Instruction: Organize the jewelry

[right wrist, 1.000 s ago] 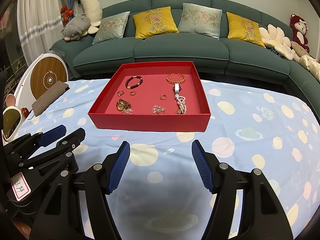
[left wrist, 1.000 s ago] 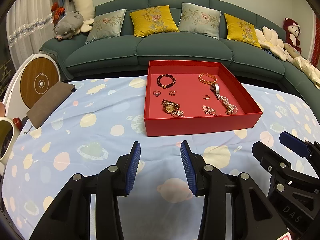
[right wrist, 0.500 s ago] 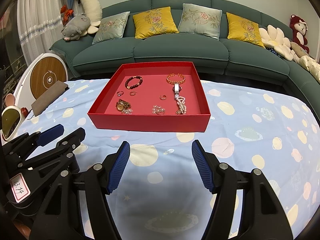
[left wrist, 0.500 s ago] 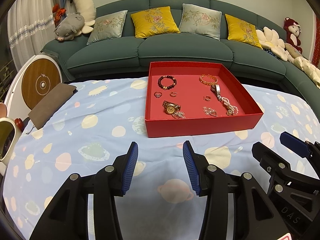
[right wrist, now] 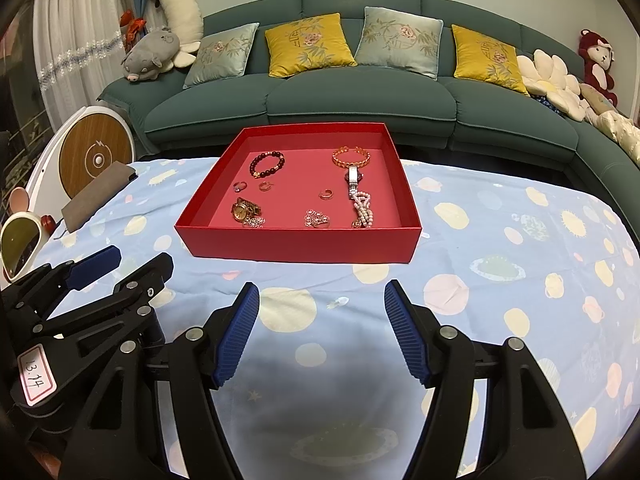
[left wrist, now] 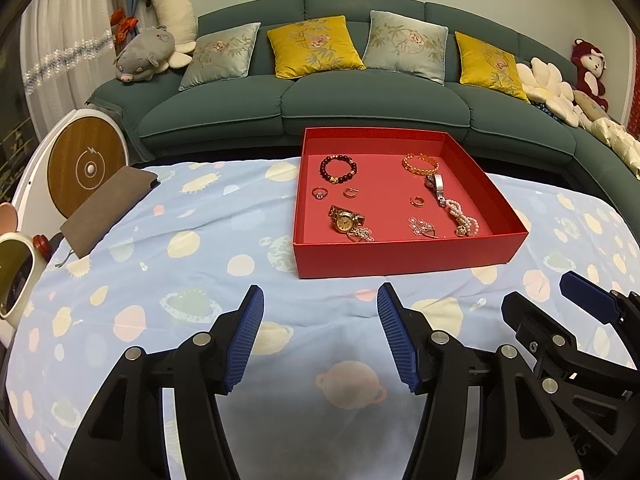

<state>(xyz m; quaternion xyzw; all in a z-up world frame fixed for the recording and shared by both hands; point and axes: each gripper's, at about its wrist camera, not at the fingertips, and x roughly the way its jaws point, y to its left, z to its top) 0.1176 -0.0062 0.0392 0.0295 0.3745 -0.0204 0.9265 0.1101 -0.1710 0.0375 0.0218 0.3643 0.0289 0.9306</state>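
A red tray [left wrist: 400,258] [right wrist: 300,246] sits on the blue patterned tablecloth. It holds a dark bead bracelet [left wrist: 338,168] [right wrist: 267,163], a gold bangle [left wrist: 420,163] [right wrist: 351,157], a gold watch [left wrist: 346,219] [right wrist: 245,210], a silver watch [left wrist: 437,186], a pearl strand [left wrist: 464,220] [right wrist: 362,210], several rings and two silver chains. My left gripper [left wrist: 320,334] is open and empty over the cloth, short of the tray. My right gripper [right wrist: 322,330] is open and empty beside it, also short of the tray.
A brown pouch [left wrist: 108,210] lies at the cloth's left edge, beside a round wooden-faced device [left wrist: 86,168]. A small mirror [right wrist: 18,246] stands at the far left. A green sofa [left wrist: 320,92] with cushions and plush toys is behind the table.
My left gripper's fingers have spread wider apart and the view has drawn back slightly. The right gripper and the jewelry have not moved.
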